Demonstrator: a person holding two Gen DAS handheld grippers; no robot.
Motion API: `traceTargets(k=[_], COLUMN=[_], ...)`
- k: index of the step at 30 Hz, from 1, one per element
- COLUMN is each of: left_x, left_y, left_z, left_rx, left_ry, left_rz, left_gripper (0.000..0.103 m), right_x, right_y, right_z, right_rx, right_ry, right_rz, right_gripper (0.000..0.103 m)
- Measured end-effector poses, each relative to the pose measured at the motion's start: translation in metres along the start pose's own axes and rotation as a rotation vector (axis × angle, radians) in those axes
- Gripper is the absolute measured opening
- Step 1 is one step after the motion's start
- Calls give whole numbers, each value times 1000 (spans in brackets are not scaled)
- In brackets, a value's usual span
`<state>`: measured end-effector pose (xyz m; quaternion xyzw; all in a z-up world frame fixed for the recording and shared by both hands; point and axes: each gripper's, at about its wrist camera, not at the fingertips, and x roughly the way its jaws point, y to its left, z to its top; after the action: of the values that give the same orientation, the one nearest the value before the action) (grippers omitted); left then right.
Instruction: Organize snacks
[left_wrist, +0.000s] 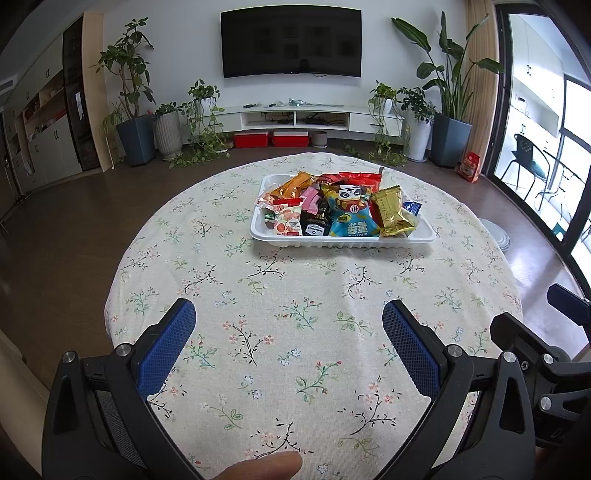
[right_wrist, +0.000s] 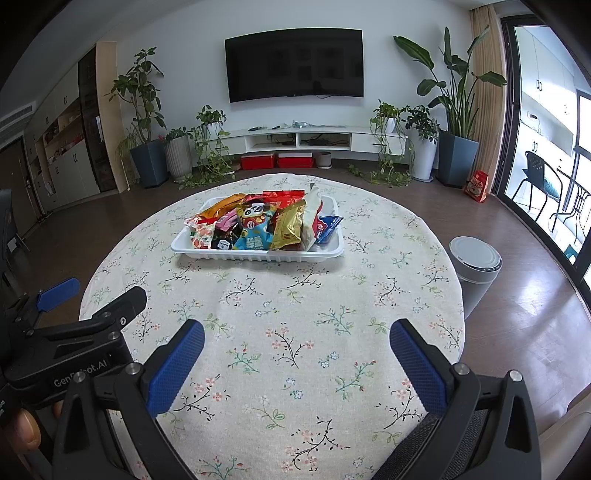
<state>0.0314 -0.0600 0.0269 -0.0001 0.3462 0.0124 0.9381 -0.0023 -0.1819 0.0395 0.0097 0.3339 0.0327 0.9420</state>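
Left wrist view: the left gripper (left_wrist: 288, 325) is held wide apart and empty, as is the right gripper (right_wrist: 297, 341), both near, well short of the white tray (left_wrist: 341, 242) farther across the table (left_wrist: 221, 280). Packets are heaped loosely there, from a peach-printed packet (left_wrist: 288, 221) through a blue panda bag (left_wrist: 351, 214) to a gold packet (left_wrist: 391, 212); neighbours could be dragged out by one careless pinch

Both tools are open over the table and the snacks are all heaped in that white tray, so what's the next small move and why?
Probably ease the right tool forward toward the white tray. Both it and the left tool hang open and empty over the floral tablecloth, well short of the tray, and the gold packet lies on top at the tray's near edge, so it looks easiest to grasp first.
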Motion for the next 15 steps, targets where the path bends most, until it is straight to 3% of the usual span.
traceTargets(k=[15], left_x=[1], left_y=[2], left_z=[-1], left_rx=[-1], left_ry=[0], left_rz=[1], left_gripper=[103], right_x=[-1], right_y=[0], right_z=[-3], right_rx=[-2], right_ry=[4], right_rz=[1], right_gripper=[103])
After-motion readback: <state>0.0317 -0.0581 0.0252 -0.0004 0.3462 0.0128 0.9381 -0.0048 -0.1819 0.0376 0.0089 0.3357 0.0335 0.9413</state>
